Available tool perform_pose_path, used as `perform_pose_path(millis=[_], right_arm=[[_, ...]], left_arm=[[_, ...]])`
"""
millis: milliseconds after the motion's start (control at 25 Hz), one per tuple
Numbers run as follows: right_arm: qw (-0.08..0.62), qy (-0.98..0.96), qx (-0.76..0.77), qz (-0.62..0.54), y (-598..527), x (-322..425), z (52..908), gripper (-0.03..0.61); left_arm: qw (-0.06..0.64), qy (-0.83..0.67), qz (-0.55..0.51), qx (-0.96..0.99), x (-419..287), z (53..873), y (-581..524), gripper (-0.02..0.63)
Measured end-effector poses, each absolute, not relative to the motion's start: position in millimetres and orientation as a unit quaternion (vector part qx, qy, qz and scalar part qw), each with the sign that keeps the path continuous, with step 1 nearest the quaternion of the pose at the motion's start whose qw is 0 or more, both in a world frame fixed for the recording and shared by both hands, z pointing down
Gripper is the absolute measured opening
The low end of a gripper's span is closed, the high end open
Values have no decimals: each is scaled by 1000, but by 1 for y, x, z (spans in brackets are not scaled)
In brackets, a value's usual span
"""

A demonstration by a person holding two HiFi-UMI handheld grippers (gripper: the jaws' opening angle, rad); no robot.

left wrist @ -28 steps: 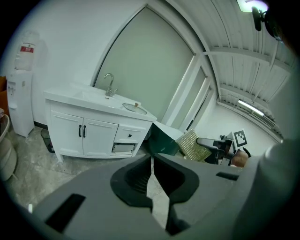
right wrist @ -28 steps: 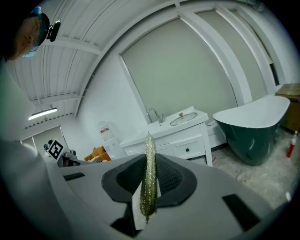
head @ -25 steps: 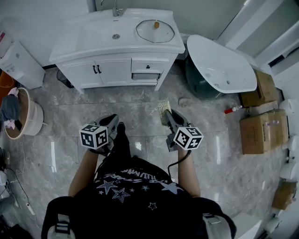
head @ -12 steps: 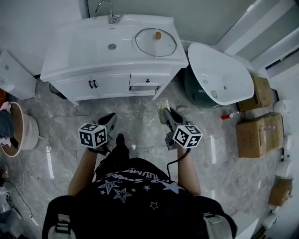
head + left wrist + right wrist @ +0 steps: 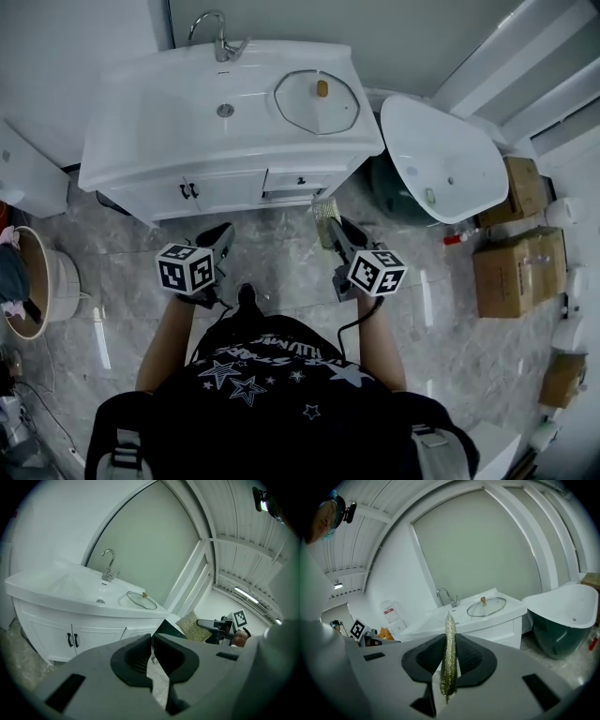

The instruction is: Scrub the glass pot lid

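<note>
A glass pot lid (image 5: 317, 100) with a small wooden knob lies flat on the right side of the white vanity top (image 5: 169, 103); it also shows as the lid (image 5: 141, 600) and the lid (image 5: 486, 606) in the gripper views. My right gripper (image 5: 332, 225) is shut on a glittery gold scrub pad (image 5: 325, 214), seen edge-on as the pad (image 5: 449, 656) between its jaws. My left gripper (image 5: 223, 234) is shut with nothing in it. Both hang over the floor, short of the vanity's front.
The sink bowl (image 5: 225, 110) and chrome tap (image 5: 220, 40) sit left of the lid. A white freestanding tub (image 5: 441, 155) stands at the right, cardboard boxes (image 5: 516, 267) beyond it. A round basket (image 5: 28, 281) sits on the marble floor at the left.
The whole view has closed in on the vanity: the sink unit and lid sit lower and larger in the head view. Both grippers keep their hold and spacing.
</note>
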State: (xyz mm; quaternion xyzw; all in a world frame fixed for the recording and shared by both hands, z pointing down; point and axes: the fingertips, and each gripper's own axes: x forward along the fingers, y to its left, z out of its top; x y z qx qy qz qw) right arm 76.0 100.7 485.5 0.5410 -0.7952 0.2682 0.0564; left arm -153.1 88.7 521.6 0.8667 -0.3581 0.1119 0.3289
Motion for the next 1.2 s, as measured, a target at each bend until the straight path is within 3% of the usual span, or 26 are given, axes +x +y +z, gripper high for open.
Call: perform_pose_path(millis=[680, 1200], right_arm=[[59, -784, 556, 268, 36, 58, 484, 66], [8, -778, 555, 296, -29, 94, 494, 66]], left_arm=[[319, -355, 101, 873, -176, 515, 3, 25], [330, -365, 114, 863, -150, 525, -41, 25]])
